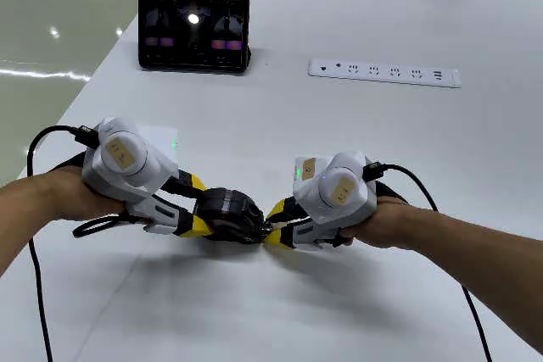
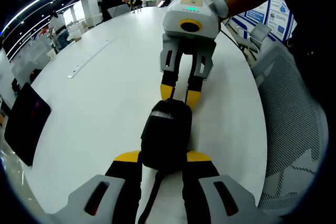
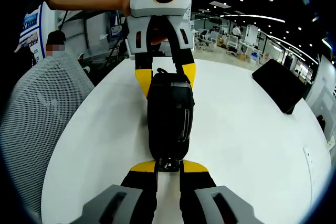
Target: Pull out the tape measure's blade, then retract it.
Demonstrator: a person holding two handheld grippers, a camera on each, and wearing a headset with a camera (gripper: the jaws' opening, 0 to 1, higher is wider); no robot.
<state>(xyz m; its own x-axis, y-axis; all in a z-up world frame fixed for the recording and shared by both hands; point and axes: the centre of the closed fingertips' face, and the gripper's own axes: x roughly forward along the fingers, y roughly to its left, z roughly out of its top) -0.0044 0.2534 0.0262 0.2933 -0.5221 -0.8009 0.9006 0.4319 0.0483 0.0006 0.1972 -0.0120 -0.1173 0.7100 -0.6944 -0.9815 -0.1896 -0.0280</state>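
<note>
Head view, left to right.

Left gripper [image 1: 200, 206]: jaws narrowed onto the case of the black tape measure [image 1: 227, 214], which rests on the white table [image 1: 356, 125], at about 6 o'clock from the tablet [image 1: 193, 31].

Right gripper [image 1: 273, 225], at 3 o'clock of the case: jaws almost together, pinched on the blade hook [image 3: 169, 164] (clearest in the right gripper view).

No length of blade is seen outside the case. Judged: both holds are set for the pull. The pull-out and the retraction appear to be left, though a finished cycle cannot be ruled out.
</note>
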